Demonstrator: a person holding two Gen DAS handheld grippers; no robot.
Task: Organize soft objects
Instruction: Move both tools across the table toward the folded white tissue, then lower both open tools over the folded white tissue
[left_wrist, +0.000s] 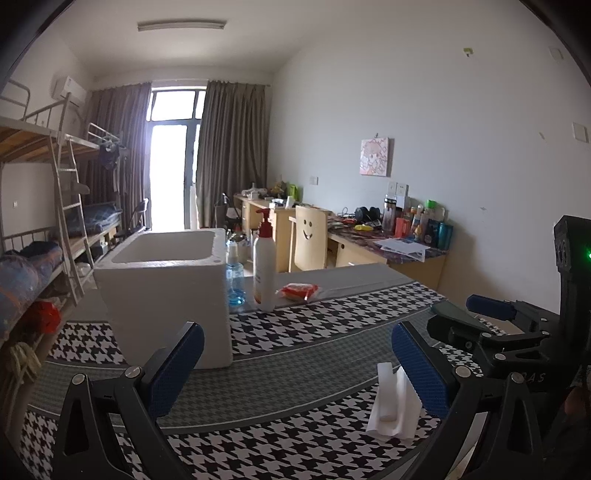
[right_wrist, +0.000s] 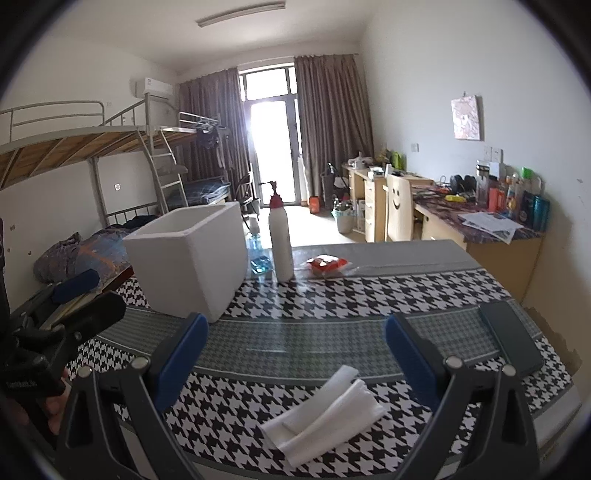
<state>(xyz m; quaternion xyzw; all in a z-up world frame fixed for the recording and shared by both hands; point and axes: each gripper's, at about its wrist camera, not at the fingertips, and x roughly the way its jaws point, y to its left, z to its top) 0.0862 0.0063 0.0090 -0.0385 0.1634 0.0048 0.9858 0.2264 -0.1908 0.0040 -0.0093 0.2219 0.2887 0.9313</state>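
1. Your left gripper (left_wrist: 297, 363) has its blue-padded jaws spread wide and holds nothing; it hovers above the houndstooth-patterned black, white and grey tablecloth (left_wrist: 295, 454).
2. Your right gripper (right_wrist: 297, 356) is also spread wide with nothing between its jaws.
3. The folded white soft foam sheets (right_wrist: 323, 415) lie flat on the tablecloth, near the table's front edge. From the right wrist they sit between the right gripper's fingers but below them, untouched; from the left wrist they lie just beside the left gripper's right finger pad (left_wrist: 419, 373).
4. The open white rectangular foam box (left_wrist: 166, 291) stands upright, well beyond the foam sheets and to their left.
5. Just right of the box stands a tall white pump bottle with a red top (left_wrist: 264, 266), with a clear bottle of blue liquid (left_wrist: 234, 275) between them.
6. Right of the pump bottle lies a red and orange plastic packet (right_wrist: 327, 264).
7. A dark flat phone (right_wrist: 511, 338) lies far right of the box, near the table's edge.
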